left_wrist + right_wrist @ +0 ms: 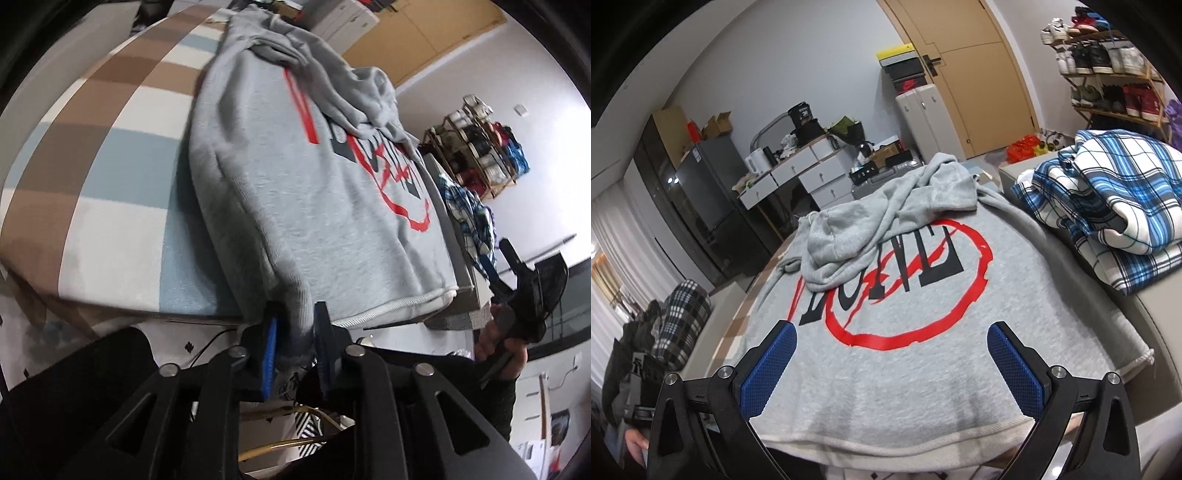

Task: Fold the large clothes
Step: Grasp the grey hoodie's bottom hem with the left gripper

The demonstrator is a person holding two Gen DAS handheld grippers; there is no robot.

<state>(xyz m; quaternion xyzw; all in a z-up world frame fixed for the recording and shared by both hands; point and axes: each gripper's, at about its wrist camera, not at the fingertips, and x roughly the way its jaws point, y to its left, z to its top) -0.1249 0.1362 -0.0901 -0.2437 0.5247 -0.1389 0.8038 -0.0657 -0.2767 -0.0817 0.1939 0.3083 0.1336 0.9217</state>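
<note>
One grey hoodie [916,350] lies spread on the bed [122,155], print up, its sleeves bunched near the far edge. My left gripper [295,343] pinches the hem corner at the near edge, jaws closed on the cloth. My right gripper [892,365] hovers above the hem, jaws wide open. One folded plaid shirt [1108,206] sits beside the hoodie.

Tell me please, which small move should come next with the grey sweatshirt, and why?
Probably close the right claw on the near hem. The left claw already pinches one bottom corner of the grey sweatshirt, while the right claw hangs open over the hem, gripping nothing. The sleeves are already folded in on top, so with both corners held the hem could likely be lifted and folded upward.
</note>
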